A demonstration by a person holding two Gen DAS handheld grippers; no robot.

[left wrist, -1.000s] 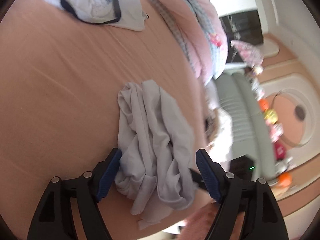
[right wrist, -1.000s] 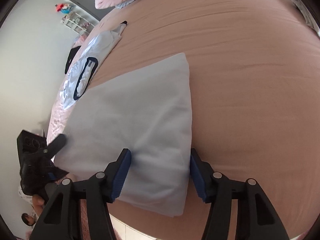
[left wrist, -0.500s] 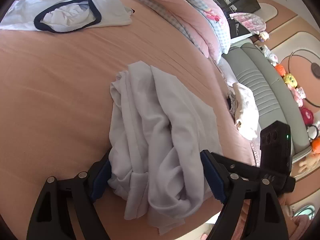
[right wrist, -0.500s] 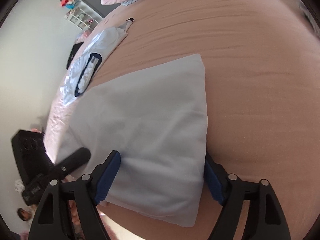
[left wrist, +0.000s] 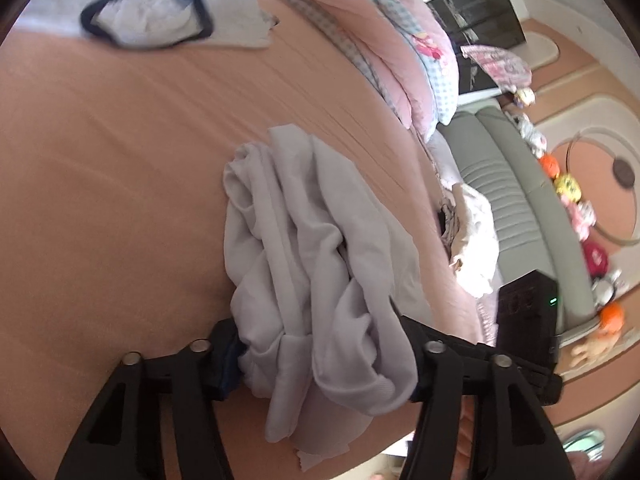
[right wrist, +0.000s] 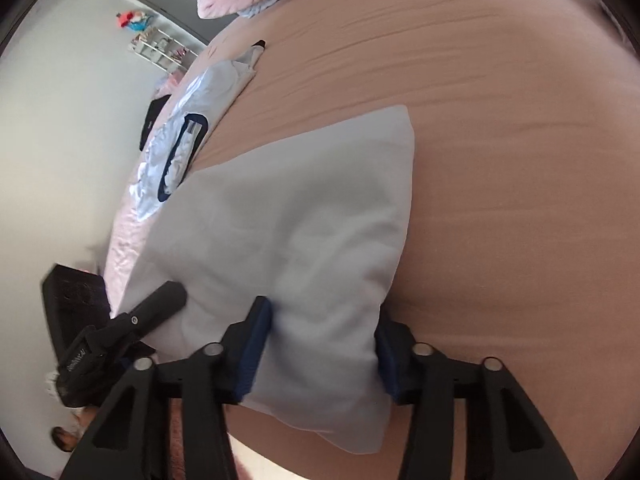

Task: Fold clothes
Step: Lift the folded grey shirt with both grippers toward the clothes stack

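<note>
The grey garment (left wrist: 320,280) is lying bunched between the left gripper (left wrist: 324,356)'s wide-open fingers, long axis running straight ahead; the right gripper (right wrist: 320,356), wide open, is straddling its near edge.

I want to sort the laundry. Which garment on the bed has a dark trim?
The white shirt at the far end of the bed: a navy band rings its opening. The crumpled grey garment is plain.

Bunched garment (left wrist: 320,264) on bed (left wrist: 100,208), pillows (left wrist: 404,48) behind.
</note>
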